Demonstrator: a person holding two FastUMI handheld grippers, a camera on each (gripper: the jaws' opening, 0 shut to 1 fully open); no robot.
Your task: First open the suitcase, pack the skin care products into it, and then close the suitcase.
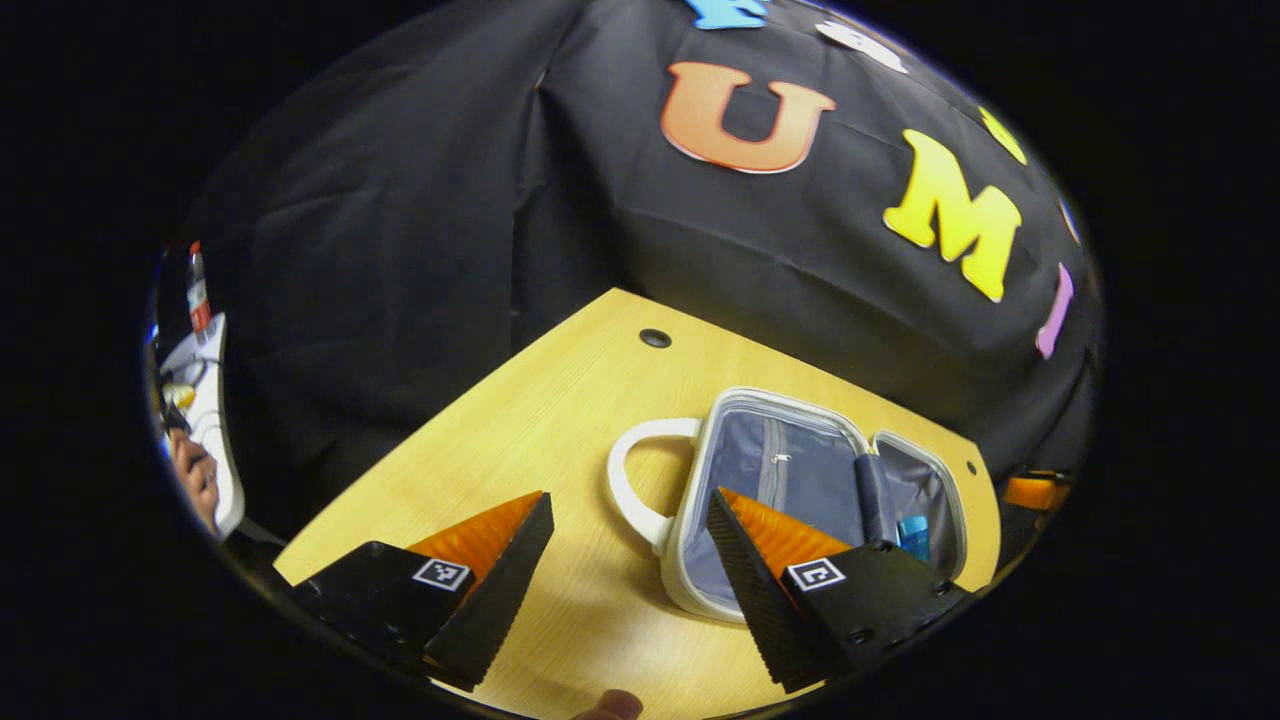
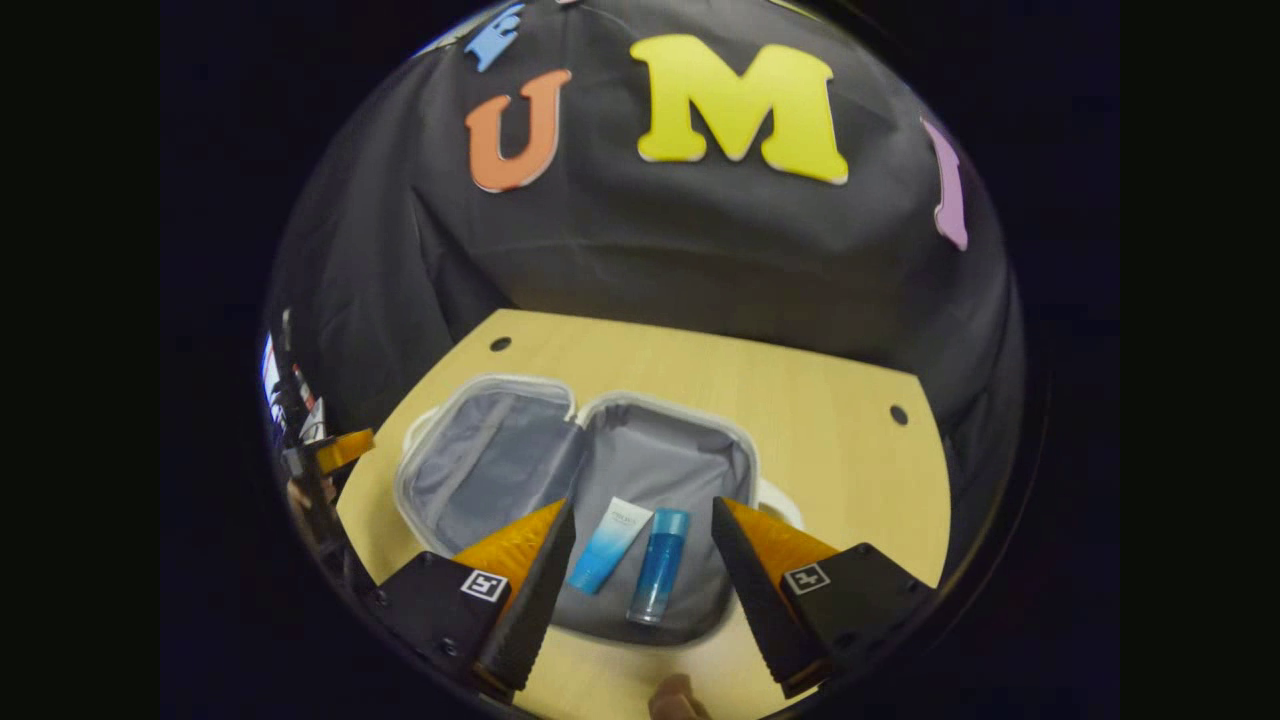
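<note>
— Wooden bench (image 2: pixel 820 420), black cloth behind it; what sits there?

— My suitcase (image 2: pixel 500 460), lying flat with both halves spread wide.

— What differs between views?

— From my right claw (image 2: pixel 640 545) I look into the near half: a blue tube (image 2: pixel 610 545) and blue bottle (image 2: pixel 660 565) lie side by side. From my left claw (image 1: pixel 630 540) I see the white handle (image 1: pixel 635 470) and just the bottle's top.

— And the claws?

— Both gape apart, holding nothing, touching nothing.

The tabletop (image 2: pixel 820 420) is smooth light wood; the suitcase (image 2: pixel 500 460) has matt grey cloth lining and a glossy white rim.
</note>
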